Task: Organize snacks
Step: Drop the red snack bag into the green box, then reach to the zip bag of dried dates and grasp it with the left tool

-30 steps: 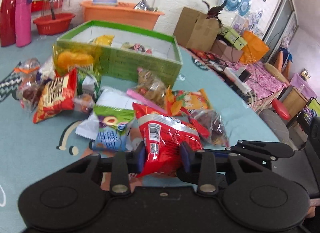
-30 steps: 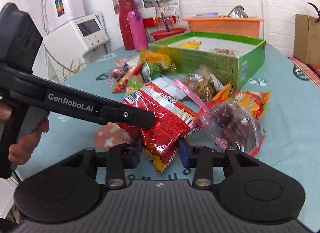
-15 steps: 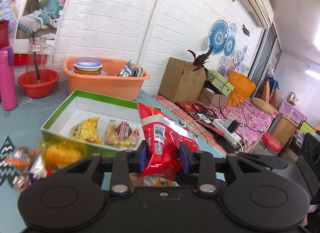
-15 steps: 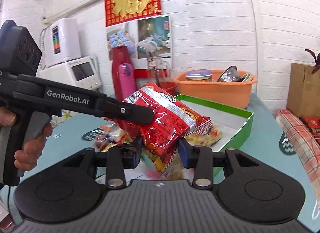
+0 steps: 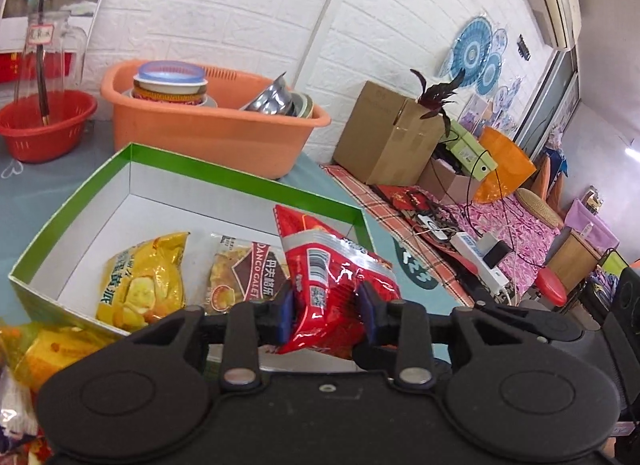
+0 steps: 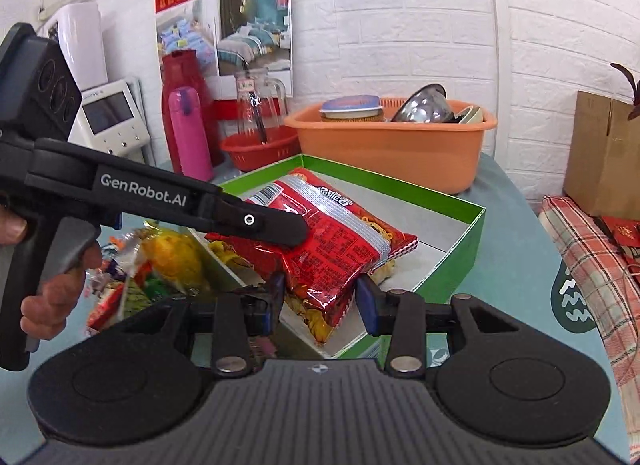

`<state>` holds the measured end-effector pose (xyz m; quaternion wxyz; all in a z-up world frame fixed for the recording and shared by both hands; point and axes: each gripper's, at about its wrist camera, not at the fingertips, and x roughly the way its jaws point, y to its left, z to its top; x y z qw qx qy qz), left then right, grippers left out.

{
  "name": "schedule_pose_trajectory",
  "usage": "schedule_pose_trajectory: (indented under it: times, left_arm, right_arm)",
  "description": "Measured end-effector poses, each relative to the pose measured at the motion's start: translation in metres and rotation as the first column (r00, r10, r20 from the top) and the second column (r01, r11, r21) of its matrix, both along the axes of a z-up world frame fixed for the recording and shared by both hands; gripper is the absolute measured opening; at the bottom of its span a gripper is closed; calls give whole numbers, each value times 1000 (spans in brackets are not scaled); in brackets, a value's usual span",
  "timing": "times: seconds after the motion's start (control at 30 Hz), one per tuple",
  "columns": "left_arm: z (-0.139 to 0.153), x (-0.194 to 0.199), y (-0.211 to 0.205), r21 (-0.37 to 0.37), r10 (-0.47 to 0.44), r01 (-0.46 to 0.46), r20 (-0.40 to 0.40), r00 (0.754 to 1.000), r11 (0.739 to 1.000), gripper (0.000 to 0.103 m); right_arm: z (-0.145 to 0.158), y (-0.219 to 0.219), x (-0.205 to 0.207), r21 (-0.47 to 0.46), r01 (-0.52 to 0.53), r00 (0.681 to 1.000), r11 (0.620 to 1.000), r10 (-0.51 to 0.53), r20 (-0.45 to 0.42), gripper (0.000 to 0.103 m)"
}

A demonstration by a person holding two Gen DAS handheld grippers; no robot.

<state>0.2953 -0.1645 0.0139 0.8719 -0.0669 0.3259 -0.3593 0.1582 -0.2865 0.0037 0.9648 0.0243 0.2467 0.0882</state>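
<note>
Red snack packet (image 6: 324,241), held above the green box (image 6: 452,261) with both grippers clamped on it, looks light, crinkly and slick, so the flat sealed ends seem the safest places to pinch without crushing what is inside. The left gripper (image 5: 325,307), its jaws having just opened a little, still presses one end, and the right gripper (image 6: 320,299) grips the other. Only the left wrist view shows the yellow bag (image 5: 144,281) and brown biscuit pack (image 5: 244,273) already lying in the box; only the right wrist view shows the hand (image 6: 48,285) on the other tool's handle.
</note>
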Motion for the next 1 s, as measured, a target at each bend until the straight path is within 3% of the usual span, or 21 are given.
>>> schedule_pose_trajectory:
  times: [0.03, 0.1, 0.2, 0.3, 0.63, 0.77, 1.0]
  left_arm:
    - [-2, 2, -1, 7, 1, -1, -1, 1000, 1000, 76]
    - [-7, 5, -5, 47, 22, -22, 6, 1000, 999, 103]
    - [-12, 0, -4, 93, 82, -85, 35, 996, 992, 103]
    - [-4, -12, 4, 104, 67, -74, 64, 996, 992, 103]
    - [36, -98, 50, 138, 108, -123, 108, 988, 983, 103]
    - [28, -134, 73, 119, 127, -136, 78, 989, 984, 103]
    - [-6, -175, 105, 126, 180, -182, 28, 983, 975, 103]
  right_arm:
    - [-2, 0, 3, -13, -2, 1000, 1000, 2, 0, 68]
    - [-7, 1, 8, -34, -11, 1000, 999, 11, 7, 70]
    - [-13, 5, 8, -74, 2, 1000, 997, 0, 25, 102]
    - [-6, 7, -5, -99, 8, 998, 995, -2, 64, 103]
    - [39, 14, -98, -15, -8, 984, 1000, 10, 176, 103]
    - [28, 14, -130, 27, -19, 989, 999, 15, 146, 103]
    - [-10, 11, -158, 59, 18, 1000, 998, -19, 21, 103]
